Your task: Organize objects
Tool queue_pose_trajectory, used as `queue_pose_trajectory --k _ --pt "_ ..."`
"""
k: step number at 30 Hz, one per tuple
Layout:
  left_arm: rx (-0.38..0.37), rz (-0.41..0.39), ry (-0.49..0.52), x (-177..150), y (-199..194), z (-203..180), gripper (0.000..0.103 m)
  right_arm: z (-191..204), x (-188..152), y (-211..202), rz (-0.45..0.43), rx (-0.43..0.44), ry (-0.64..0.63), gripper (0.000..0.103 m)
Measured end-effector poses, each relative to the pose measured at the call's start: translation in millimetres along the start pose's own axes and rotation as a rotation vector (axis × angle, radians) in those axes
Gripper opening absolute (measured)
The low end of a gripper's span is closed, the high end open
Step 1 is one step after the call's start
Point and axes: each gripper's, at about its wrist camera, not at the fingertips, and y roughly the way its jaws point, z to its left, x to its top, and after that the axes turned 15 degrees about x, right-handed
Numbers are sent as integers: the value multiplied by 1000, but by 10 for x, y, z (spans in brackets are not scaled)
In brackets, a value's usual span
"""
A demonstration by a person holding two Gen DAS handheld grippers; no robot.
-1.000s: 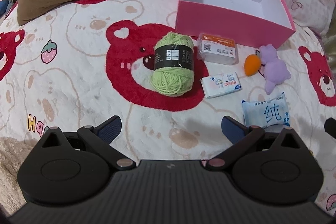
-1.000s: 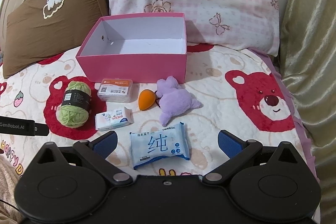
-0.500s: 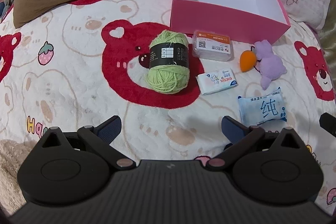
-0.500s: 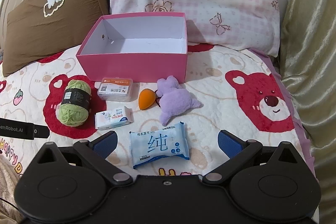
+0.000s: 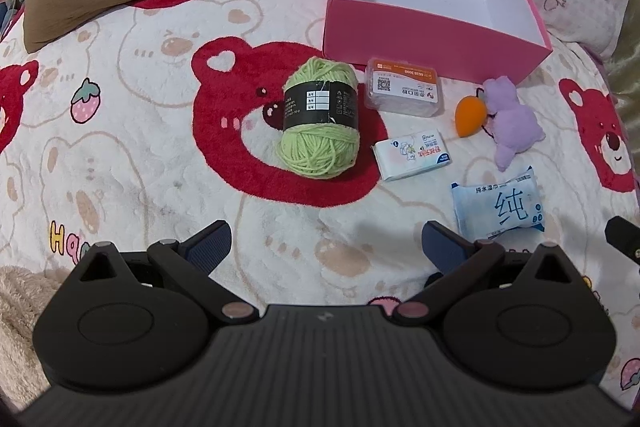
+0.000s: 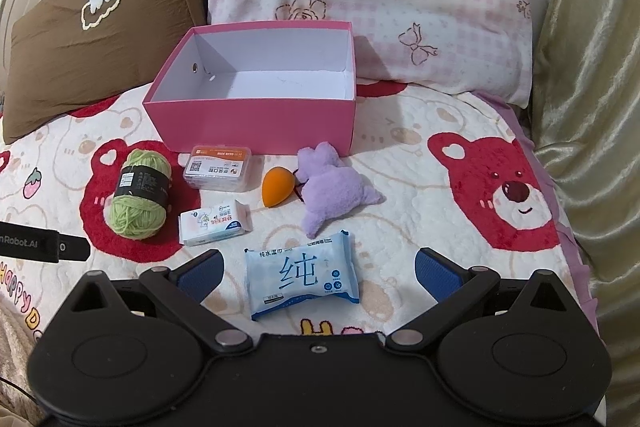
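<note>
Approach step, by my reading: both grippers point(image 5: 324, 239) point(image 6: 318, 267) spread wide, holding nothing — pink box point(image 6: 256, 123) empty. Wet-wipe pack point(image 6: 302, 279) lies between the right gripper's fingers; closing on it seems next.

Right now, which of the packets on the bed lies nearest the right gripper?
The blue wet-wipes pack, lying flat between the open fingers of the right gripper. The small white tissue packet and the clear orange-labelled case lie farther off, toward the pink box.
</note>
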Motion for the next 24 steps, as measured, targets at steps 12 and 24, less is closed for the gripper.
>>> queue_pose_trajectory --k 12,24 --pt "-22 10 11 -6 11 -31 103 15 -14 37 8 -4 0 103" --pt "-122 1 60 25 4 -458 101 -245 293 -180 -96 140 -145 103"
